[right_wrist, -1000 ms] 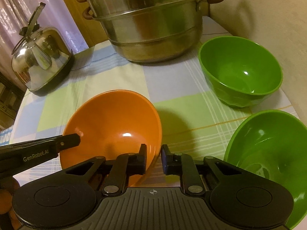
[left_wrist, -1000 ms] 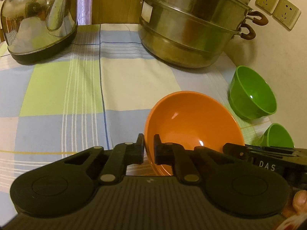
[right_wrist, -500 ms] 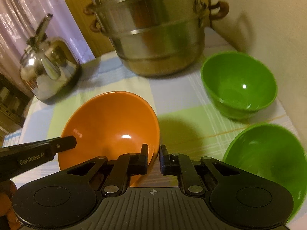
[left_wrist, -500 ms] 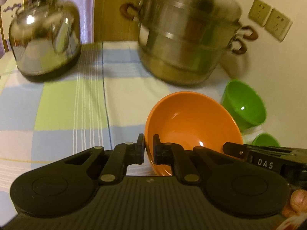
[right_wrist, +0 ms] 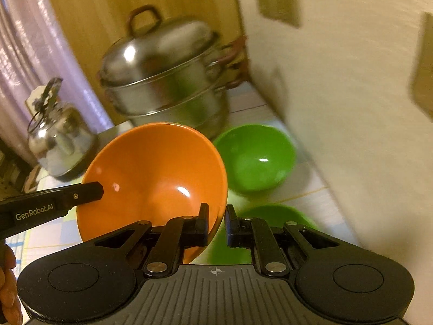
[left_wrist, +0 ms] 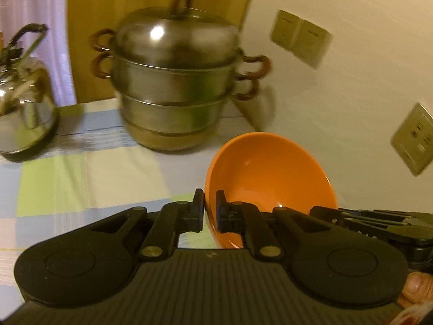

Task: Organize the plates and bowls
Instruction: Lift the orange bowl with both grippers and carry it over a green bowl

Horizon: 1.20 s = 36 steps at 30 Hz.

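We've got the glossy orange plastic bowl (left_wrist: 268,173) pinched by opposite rims, left hand-held gripper (left_wrist: 209,211) & right hand-held gripper (right_wrist: 217,223) both clenched on it; looks light, stiff, prob slippery.

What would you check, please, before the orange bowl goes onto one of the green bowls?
1. Left gripper clamped on the orange bowl rim: ok.
2. Right gripper clamped on the opposite rim: ok.
3. Bowl clear of the tablecloth: ok.
4. Far green bowl upright and empty: ok.
5. Near green bowl empty: cannot tell, mostly hidden.
6. Steamer pot clear of the path: ok.
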Available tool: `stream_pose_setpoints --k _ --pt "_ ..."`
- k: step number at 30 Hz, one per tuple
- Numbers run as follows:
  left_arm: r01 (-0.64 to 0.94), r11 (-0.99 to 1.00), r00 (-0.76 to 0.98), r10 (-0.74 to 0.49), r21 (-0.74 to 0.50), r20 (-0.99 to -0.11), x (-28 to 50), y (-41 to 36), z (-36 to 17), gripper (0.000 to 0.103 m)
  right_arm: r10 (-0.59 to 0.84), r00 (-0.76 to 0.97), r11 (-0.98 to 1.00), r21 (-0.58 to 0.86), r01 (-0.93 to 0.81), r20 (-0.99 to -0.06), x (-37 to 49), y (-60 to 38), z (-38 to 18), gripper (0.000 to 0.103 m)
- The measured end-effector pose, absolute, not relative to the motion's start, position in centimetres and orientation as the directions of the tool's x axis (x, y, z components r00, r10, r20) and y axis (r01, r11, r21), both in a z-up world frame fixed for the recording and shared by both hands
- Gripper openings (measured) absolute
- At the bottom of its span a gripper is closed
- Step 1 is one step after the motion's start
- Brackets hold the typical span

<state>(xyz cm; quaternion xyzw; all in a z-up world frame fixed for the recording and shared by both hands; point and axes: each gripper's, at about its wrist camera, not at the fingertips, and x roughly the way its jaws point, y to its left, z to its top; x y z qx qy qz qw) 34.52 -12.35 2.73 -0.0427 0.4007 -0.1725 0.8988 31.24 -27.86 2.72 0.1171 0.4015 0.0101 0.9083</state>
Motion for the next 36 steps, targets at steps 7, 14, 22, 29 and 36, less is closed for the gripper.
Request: stream_pose_setpoints --k 7,14,22,29,36 --pt "0.314 0.922 0.571 -0.374 -0.227 -0.731 33.1 -16.8 0.4 0.007 0.060 0.660 0.967 0.208 0.147 -0.749 28.6 -32.6 1.7 0.011" --pt "0.321 0.920 0.535 -0.373 -0.226 -0.758 33.4 -18.6 -2.2 0.007 0.046 0.634 0.963 0.203 0.178 -0.772 27.9 -34.8 -0.6 0.011" --pt "0.327 0.918 0.520 -0.372 -0.223 -0.769 33.7 -19.4 -4.0 0.007 0.041 0.605 0.961 0.196 0.194 -0.795 28.3 -35.6 -3.5 0.011" --pt "0.336 0.917 0.505 -0.369 -0.216 -0.780 33.9 -19.6 -5.4 0.007 0.035 0.586 0.961 0.189 0.204 -0.810 28.7 -35.6 -4.9 0.011" --pt "0.332 0.918 0.499 -0.366 -0.218 -0.785 33.9 -19.4 -6.2 0.007 0.031 0.572 0.963 0.177 0.201 -0.819 29.2 -35.2 -5.7 0.011"
